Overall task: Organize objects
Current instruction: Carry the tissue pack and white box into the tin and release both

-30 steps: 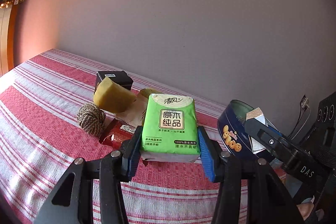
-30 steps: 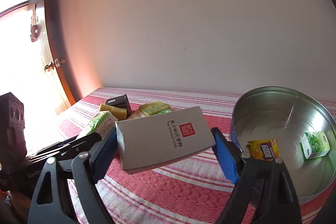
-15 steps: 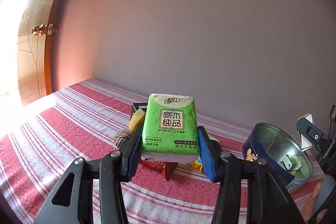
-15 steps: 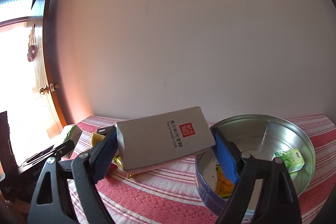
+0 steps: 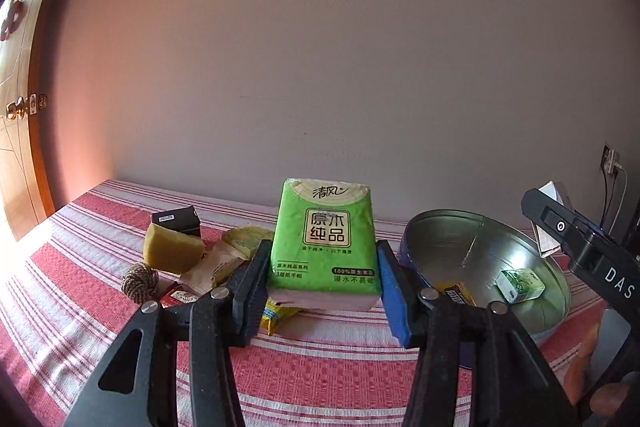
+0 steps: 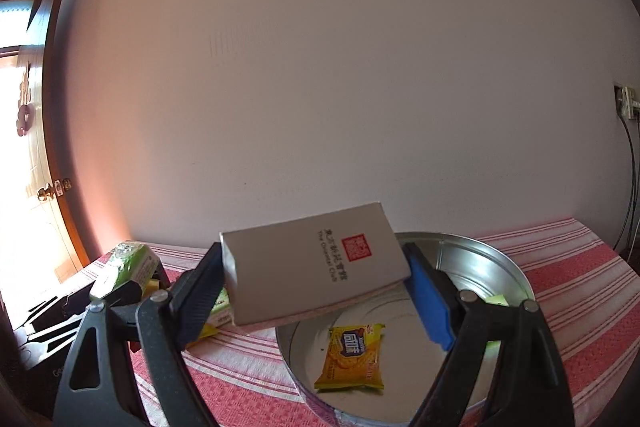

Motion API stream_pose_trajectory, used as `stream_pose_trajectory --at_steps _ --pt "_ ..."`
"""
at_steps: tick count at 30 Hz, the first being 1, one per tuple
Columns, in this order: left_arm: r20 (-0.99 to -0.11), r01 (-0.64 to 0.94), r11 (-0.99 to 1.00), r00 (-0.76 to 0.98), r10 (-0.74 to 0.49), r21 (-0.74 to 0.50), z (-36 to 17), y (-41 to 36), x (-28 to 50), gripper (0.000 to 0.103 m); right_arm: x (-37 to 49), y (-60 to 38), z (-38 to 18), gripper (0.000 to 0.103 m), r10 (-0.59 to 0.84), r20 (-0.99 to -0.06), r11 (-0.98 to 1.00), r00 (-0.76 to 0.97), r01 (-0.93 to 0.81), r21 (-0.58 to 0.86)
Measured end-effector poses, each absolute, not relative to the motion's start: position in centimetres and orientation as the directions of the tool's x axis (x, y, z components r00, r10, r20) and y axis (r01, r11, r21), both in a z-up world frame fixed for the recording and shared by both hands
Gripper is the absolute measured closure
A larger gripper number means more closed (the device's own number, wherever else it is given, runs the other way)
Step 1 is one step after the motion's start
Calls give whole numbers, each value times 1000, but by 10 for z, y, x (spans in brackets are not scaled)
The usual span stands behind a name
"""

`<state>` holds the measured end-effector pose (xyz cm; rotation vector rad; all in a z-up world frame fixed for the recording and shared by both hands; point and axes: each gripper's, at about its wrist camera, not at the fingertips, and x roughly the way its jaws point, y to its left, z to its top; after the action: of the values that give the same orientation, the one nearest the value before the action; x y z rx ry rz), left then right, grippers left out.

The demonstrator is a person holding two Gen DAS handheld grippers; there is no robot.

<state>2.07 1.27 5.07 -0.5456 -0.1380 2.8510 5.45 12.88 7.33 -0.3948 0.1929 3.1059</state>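
My left gripper [image 5: 320, 279] is shut on a green tissue pack [image 5: 326, 239] and holds it above the red-striped cloth, left of the round metal tin [image 5: 452, 239]. My right gripper [image 6: 316, 287] is shut on a grey box with a red seal [image 6: 312, 275], held tilted over the tin's [image 6: 480, 263] left rim. Inside the tin lie a yellow biscuit packet [image 6: 350, 357] and a small green carton [image 5: 520, 283]. The right gripper's body [image 5: 580, 251] shows at the right of the left wrist view. The tissue pack also shows at the left of the right wrist view [image 6: 124, 267].
On the cloth left of the tin lie a yellow sponge [image 5: 172, 251], a twine ball [image 5: 140, 281], a black box [image 5: 176, 221], a green-yellow sponge [image 5: 244, 241], a red packet [image 5: 176, 297] and a yellow packet [image 5: 276, 313]. A wall stands behind, a door [image 5: 16, 147] to the left.
Both grippers have risen and swung right toward the tin with their loads. The grey box now hangs over the tin's left rim; the tissue pack is closer to the tin.
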Motion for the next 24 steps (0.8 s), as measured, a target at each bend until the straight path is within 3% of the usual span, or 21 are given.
stream_pose_trajectory --at_steps 24 --pt "-342 -367 -927 -863 371 -78 46 109 1 51 48 218 67 16 222 -257 -967 -941 -247 69"
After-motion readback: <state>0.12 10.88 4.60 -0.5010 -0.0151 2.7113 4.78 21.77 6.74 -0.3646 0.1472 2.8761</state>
